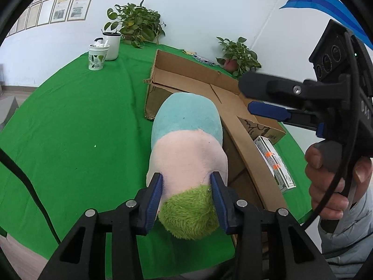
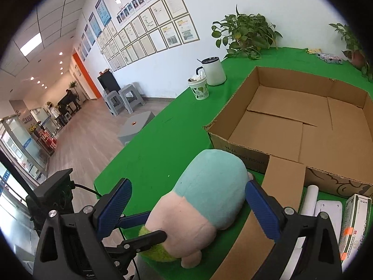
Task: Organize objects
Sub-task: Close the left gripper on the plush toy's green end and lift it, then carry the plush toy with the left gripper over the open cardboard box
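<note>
Plush toy (image 1: 186,154) squeezed by left tongs (image 1: 187,186), between parted right tongs (image 2: 188,200).

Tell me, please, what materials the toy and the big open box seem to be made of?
The toy looks like soft plush fabric: matte, fuzzy pile, with longer shaggy green fibres at one end. The open box looks like plain brown corrugated cardboard: dull surface, folded flaps, torn edges.

Both grippers (image 1: 186,186) (image 2: 188,207) were black with ribbed blue pads and silver screws. At right edge, a hand (image 1: 331,179) wore a pale grey sleeve (image 1: 349,228); a black cable (image 1: 345,158) looped past.
</note>
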